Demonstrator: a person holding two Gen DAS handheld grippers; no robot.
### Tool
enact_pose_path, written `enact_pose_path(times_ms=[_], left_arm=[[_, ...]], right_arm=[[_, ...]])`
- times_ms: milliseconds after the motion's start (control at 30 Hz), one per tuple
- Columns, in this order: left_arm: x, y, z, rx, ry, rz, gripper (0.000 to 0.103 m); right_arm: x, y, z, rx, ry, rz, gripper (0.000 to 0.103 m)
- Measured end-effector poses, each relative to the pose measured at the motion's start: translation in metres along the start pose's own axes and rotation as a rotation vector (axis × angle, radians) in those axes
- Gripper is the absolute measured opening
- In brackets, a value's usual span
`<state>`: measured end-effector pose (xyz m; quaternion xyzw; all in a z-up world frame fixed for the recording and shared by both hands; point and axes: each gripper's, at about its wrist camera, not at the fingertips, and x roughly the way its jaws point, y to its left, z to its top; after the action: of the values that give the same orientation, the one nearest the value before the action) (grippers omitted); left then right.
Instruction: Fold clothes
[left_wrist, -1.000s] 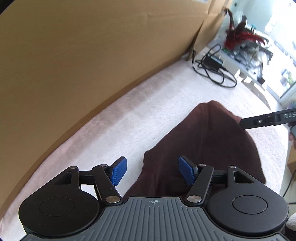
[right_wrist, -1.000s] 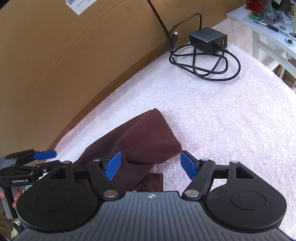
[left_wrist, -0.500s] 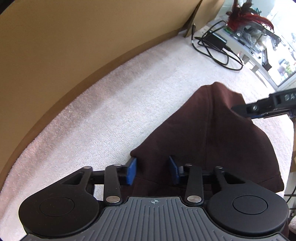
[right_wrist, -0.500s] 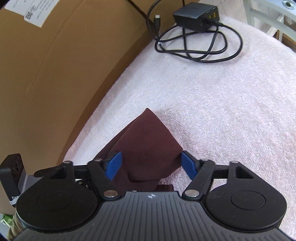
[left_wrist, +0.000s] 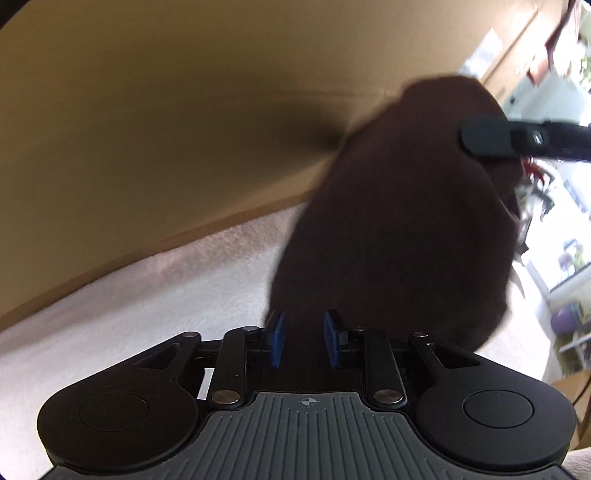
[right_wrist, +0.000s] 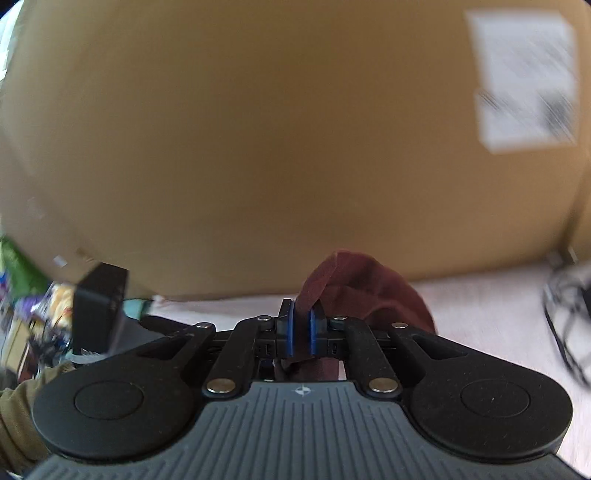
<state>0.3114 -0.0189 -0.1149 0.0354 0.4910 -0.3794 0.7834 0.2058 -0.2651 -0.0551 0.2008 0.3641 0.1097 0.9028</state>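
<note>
Between blue pads of right gripper (right_wrist: 302, 330): pinched edge of maroon garment (right_wrist: 364, 291). Left gripper (left_wrist: 304, 339) clamps another edge, cloth bulging ahead of fingers. Soft, light, limp; likely sags, so grip corners or hems.

Matt maroon cloth (right_wrist: 362, 291) — fuzzy pink towel (left_wrist: 147, 295).

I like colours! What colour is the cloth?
Dark maroon-brown cloth; right wrist view shows it best.

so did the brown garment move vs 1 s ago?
Yes. The brown garment has come up off the pink blanket and now overlaps the cardboard wall, held by both claws.
</note>
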Motion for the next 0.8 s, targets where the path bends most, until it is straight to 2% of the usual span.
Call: enact_pose_path(times_ms=[100, 167, 400, 533, 600, 667, 733, 800], left_arm=[[-0.022, 0.000, -0.012, -0.032, -0.043, -0.046, 0.039], [-0.023, -0.005, -0.017, -0.026, -0.046, -0.047, 0.043], [0.017, -0.024, -0.008, -0.046, -0.027, -0.054, 0.046], [0.035, -0.028, 0.010, -0.070, -0.055, -0.068, 0.048], [0.047, -0.027, 0.020, -0.077, -0.060, -0.047, 0.051], [0.062, -0.021, 0.027, -0.098, -0.046, -0.017, 0.054], [0.073, -0.012, 0.028, -0.122, -0.024, 0.007, 0.054], [0.073, -0.006, 0.025, -0.129, -0.009, 0.013, 0.054]], right_arm=[[0.004, 0.030, 0.020, -0.095, -0.010, 0.062, 0.009], [0.010, 0.045, 0.027, -0.137, -0.003, 0.098, 0.009], [0.030, 0.083, 0.032, -0.218, 0.039, 0.196, 0.009], [0.024, 0.099, 0.031, -0.268, 0.039, 0.261, 0.008], [0.013, 0.102, 0.032, -0.298, 0.015, 0.287, 0.006], [0.007, 0.098, 0.031, -0.322, -0.031, 0.237, 0.006], [0.009, 0.080, 0.033, -0.286, -0.046, 0.127, 0.006], [0.020, 0.054, 0.031, -0.246, -0.047, -0.029, 0.009]])
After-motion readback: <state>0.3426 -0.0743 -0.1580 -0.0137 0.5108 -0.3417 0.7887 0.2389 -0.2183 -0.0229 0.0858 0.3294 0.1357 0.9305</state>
